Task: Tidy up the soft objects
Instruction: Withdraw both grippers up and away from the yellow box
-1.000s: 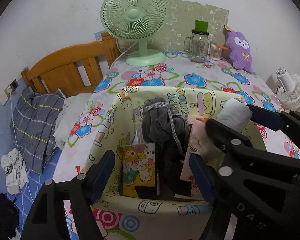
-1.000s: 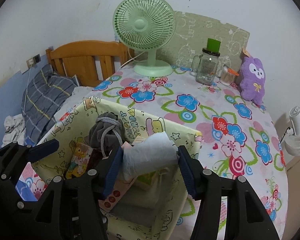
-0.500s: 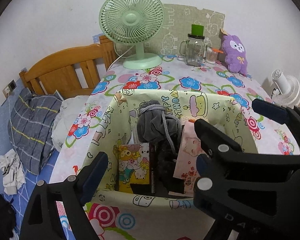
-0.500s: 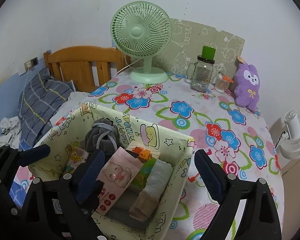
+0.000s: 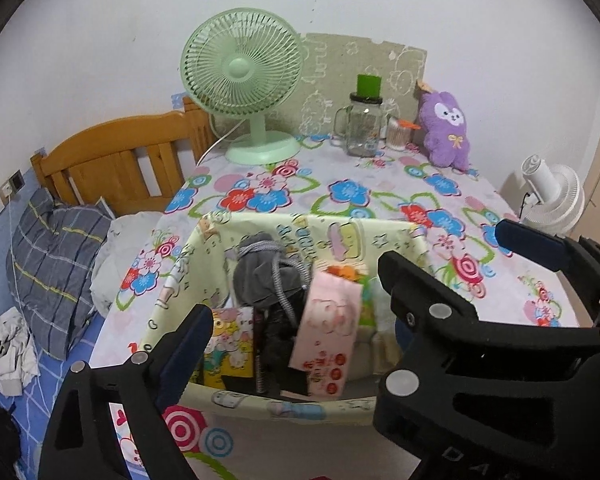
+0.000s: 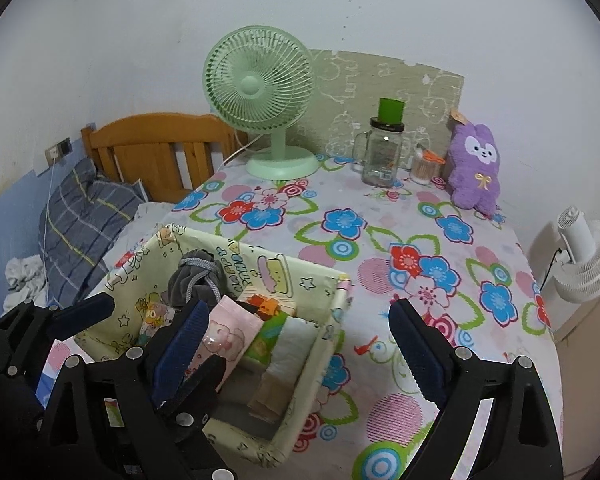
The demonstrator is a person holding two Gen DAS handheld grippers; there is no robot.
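Observation:
A pale yellow fabric storage box (image 5: 300, 230) (image 6: 332, 312) sits at the near edge of the flowered table. It holds a grey drawstring pouch (image 5: 266, 276) (image 6: 198, 276), a pink packet (image 5: 328, 328) (image 6: 224, 340), a yellow cartoon packet (image 5: 228, 344) and a white rolled cloth (image 6: 296, 340). A purple plush rabbit (image 5: 446, 132) (image 6: 474, 168) stands at the far right of the table. My left gripper (image 5: 296, 320) is open and empty over the box. My right gripper (image 6: 300, 356) is open and empty above the box's right side.
A green desk fan (image 5: 244, 84) (image 6: 260, 92), a glass jar with a green lid (image 5: 364, 120) (image 6: 382, 152) and a small cotton swab cup (image 6: 422, 166) stand at the back. A wooden bed with a checked pillow (image 5: 48, 268) lies left. A white fan (image 6: 584, 264) stands right.
My right gripper opened and let the white rolled cloth go into the box, then pulled up and back. The left gripper drew back a little.

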